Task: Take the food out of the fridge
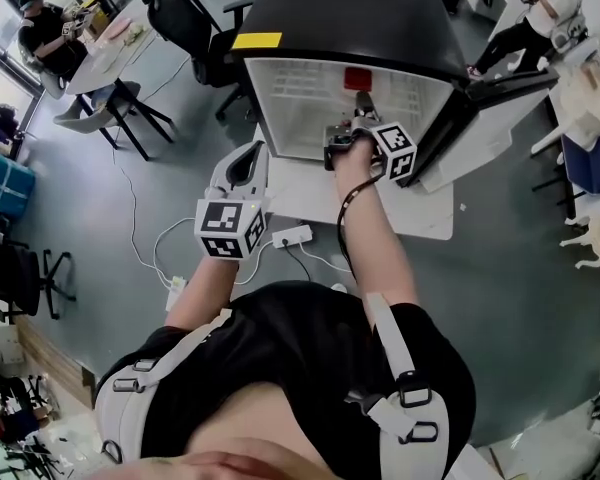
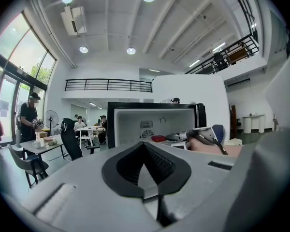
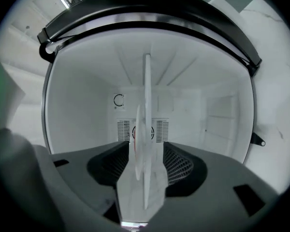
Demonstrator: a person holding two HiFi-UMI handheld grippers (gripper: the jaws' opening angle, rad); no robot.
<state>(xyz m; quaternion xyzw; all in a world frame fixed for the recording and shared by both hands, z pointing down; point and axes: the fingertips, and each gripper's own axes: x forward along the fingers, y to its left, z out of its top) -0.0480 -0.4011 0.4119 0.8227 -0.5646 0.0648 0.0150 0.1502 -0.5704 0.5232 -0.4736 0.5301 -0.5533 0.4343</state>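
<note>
Fridge (image 1: pixel 280 118) door (image 1: pixel 480 118) stands open; red food (image 1: pixel 357 78) sits far inside, nothing taken out yet. Right claw (image 3: pixel 146 151) is inside the fridge, released wide, with a thin white edge (image 3: pixel 147 105) between its jaws, not gripped. Left claw (image 2: pixel 145 145) hangs outside on the near left, clenched and empty.
</note>
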